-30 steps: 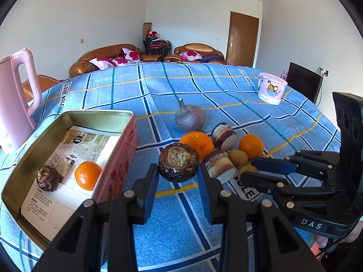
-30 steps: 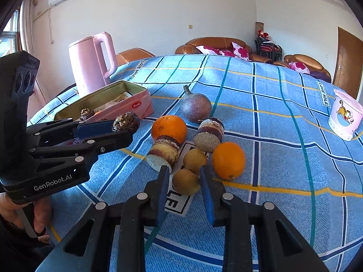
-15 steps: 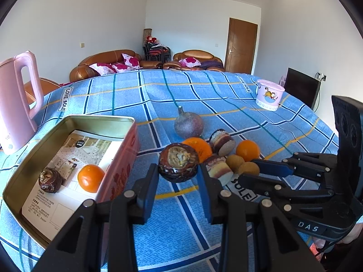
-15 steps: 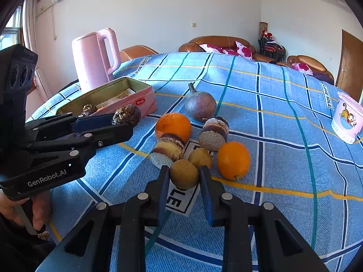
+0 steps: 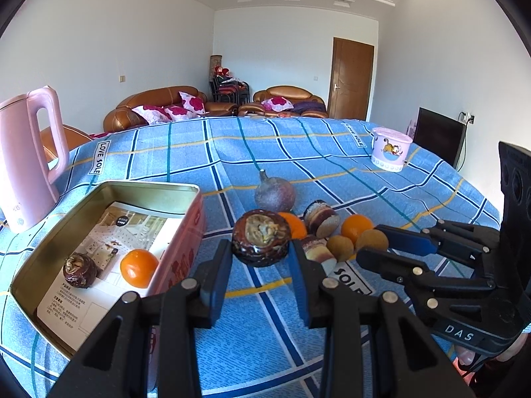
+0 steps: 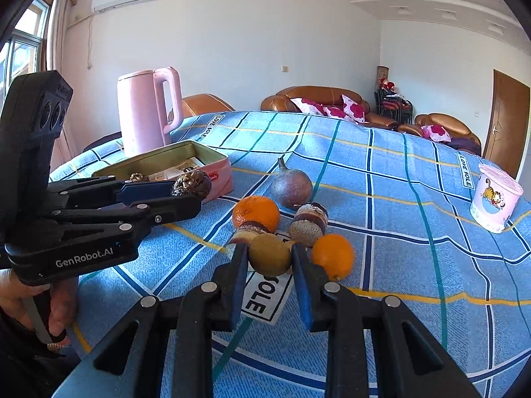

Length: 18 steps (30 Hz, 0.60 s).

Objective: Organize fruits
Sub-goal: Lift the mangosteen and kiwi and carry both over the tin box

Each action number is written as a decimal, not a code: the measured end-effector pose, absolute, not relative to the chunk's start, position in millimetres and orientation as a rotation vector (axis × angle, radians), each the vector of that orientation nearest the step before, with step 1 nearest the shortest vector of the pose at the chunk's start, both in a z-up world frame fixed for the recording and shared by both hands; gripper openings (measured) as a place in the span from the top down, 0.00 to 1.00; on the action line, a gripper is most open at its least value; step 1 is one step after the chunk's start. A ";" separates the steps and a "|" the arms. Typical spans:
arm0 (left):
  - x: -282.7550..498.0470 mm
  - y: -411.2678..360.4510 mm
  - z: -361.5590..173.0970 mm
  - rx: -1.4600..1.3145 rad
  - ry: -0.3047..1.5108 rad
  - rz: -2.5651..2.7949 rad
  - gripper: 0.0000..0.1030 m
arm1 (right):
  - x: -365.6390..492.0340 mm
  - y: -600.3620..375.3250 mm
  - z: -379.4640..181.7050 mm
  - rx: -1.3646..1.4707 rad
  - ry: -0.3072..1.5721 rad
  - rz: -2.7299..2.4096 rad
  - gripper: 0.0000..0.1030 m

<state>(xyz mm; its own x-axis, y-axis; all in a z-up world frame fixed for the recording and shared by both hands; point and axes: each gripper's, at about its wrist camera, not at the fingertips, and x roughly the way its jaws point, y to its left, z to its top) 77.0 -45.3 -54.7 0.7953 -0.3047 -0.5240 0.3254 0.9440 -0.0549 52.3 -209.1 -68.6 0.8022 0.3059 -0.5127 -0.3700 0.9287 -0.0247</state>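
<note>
Both claws loaded: left gripper [image 5: 260,255] clamps the dark wrinkled fruit [image 5: 261,237] beside the tin [image 5: 109,187], right gripper [image 6: 269,258] pinches a small brown fruit [image 6: 269,254] above the pile [image 6: 310,224]; round skins risk slipping, or 2 grippers colliding at the tin.

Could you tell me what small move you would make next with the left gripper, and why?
I would probably carry the left gripper sideways over the open tin before releasing. It is shut on a dark brown fruit held clear of the cloth, and the tin, right beside it, already holds a similar dark fruit and an orange, with bare paper between them and the far wall.
</note>
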 end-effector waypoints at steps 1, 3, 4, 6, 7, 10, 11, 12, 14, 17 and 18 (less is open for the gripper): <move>76.3 -44.8 -54.1 0.037 0.551 -0.340 0.65 | 52.0 -209.4 -68.2 -0.126 0.522 0.362 0.72; 74.5 -43.5 -52.9 0.034 0.538 -0.341 0.65 | 50.7 -210.0 -67.4 -0.126 0.511 0.359 0.72; 73.5 -43.3 -52.3 0.033 0.532 -0.342 0.65 | 50.0 -210.1 -67.0 -0.127 0.504 0.357 0.72; 71.4 -43.0 -51.4 0.033 0.518 -0.344 0.65 | 47.2 -210.5 -65.9 -0.128 0.489 0.355 0.72; 70.4 -42.6 -51.0 0.033 0.511 -0.344 0.65 | 45.9 -210.5 -65.4 -0.129 0.480 0.354 0.72; 68.5 -42.7 -50.1 0.035 0.498 -0.346 0.65 | 42.2 -210.5 -64.0 -0.133 0.454 0.351 0.72; 68.1 -42.8 -49.9 0.035 0.496 -0.346 0.65 | 40.7 -210.4 -63.4 -0.135 0.446 0.350 0.72; 67.9 -42.7 -49.7 0.035 0.494 -0.347 0.65 | 39.5 -210.4 -63.1 -0.136 0.438 0.349 0.72; 67.2 -42.9 -49.2 0.035 0.489 -0.348 0.65 | 36.9 -210.4 -62.3 -0.138 0.421 0.348 0.72; 65.6 -43.0 -48.3 0.036 0.477 -0.348 0.65 | 33.1 -210.6 -61.3 -0.140 0.396 0.345 0.72; 65.1 -42.9 -48.0 0.037 0.473 -0.347 0.65 | 31.9 -210.5 -61.0 -0.140 0.388 0.344 0.72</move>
